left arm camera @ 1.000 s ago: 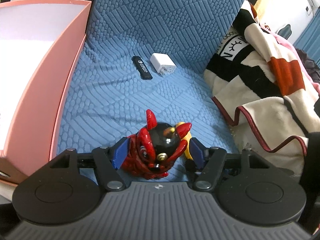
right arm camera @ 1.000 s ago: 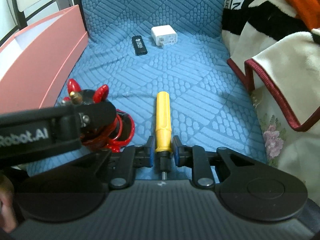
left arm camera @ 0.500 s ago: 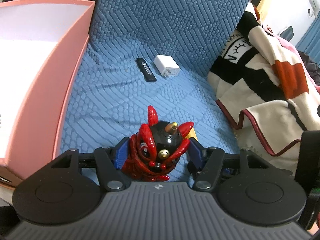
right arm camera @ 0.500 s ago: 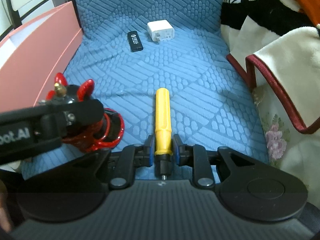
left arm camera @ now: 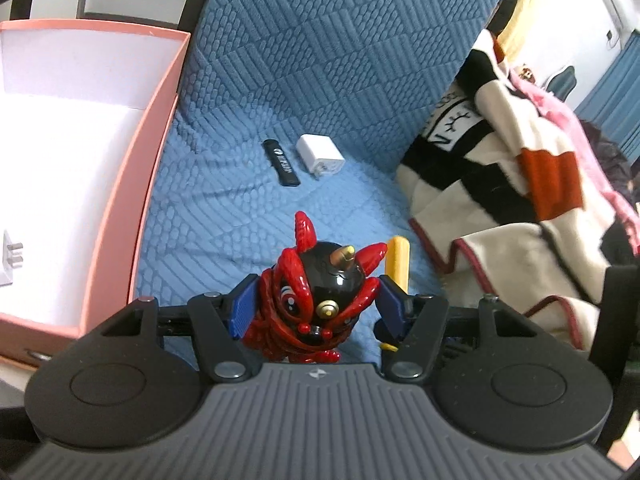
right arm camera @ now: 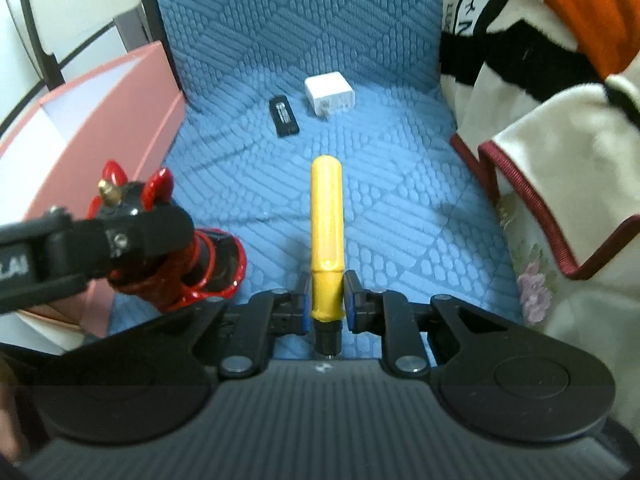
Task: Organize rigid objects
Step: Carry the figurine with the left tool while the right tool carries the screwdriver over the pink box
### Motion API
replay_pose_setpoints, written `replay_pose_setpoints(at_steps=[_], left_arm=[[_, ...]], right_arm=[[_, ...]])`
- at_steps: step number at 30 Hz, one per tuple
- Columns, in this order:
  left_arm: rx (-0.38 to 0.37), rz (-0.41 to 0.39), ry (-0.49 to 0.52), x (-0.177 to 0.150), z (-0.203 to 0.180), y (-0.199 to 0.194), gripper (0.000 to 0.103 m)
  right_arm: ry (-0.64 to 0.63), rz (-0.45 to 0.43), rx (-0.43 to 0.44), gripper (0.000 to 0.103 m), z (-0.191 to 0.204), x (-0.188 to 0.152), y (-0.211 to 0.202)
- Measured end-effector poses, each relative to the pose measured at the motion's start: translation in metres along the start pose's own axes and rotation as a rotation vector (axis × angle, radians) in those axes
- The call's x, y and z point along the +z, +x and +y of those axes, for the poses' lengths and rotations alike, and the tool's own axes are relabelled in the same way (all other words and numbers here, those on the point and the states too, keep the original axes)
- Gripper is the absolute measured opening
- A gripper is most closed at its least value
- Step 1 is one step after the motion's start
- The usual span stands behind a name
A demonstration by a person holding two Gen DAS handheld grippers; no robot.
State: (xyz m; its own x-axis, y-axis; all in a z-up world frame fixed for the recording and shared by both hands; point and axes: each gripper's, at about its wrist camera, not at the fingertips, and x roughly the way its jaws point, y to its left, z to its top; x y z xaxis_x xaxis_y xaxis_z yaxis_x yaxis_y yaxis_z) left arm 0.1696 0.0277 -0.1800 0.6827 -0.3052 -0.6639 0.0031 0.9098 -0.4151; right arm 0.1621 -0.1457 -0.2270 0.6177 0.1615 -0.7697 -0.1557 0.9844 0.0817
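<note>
My left gripper (left arm camera: 314,306) is shut on a red and black horned figurine (left arm camera: 316,300) and holds it above the blue cushion, next to the pink box (left arm camera: 132,184). The figurine (right arm camera: 160,240) and the left gripper also show at the left of the right wrist view. My right gripper (right arm camera: 326,300) is shut on a yellow screwdriver handle (right arm camera: 327,216), lifted off the cushion. The handle's tip (left arm camera: 398,258) shows behind the figurine in the left wrist view. A black USB stick (left arm camera: 281,163) and a white charger (left arm camera: 320,155) lie on the cushion further back.
The open pink box has a white inside and holds a white plug (left arm camera: 10,258) at its left edge. A cream, black and red blanket (left arm camera: 500,184) is heaped on the right. The blue cushion's backrest (left arm camera: 340,40) rises behind the small items.
Both grippers have risen with their loads. The figurine and the screwdriver have left the cushion. The left gripper has moved closer to the pink box, whose inside now shows.
</note>
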Motion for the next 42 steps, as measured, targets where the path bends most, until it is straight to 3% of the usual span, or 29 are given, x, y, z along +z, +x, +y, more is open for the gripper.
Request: replay_pose_setpoints(at_steps=[18,30,42], left_arm=[[0.027,-0.045,-0.026,0.033,0.017,-0.079,0.068],[0.057,-0.128,-0.049,0.091,0.057,-0.137,0.068],[0.145,-0.241,-0.082,0.157,0.113,-0.188,0.068]], right_arm=[[-0.006,-0.05,0.065,0.02,0.044,0.035,-0.068],[-0.086,-0.085,0.147,0.02,0.117,0.084,-0.099],[-0.188,-0.109,0.253,0.02,0.195,0.136,-0.107]])
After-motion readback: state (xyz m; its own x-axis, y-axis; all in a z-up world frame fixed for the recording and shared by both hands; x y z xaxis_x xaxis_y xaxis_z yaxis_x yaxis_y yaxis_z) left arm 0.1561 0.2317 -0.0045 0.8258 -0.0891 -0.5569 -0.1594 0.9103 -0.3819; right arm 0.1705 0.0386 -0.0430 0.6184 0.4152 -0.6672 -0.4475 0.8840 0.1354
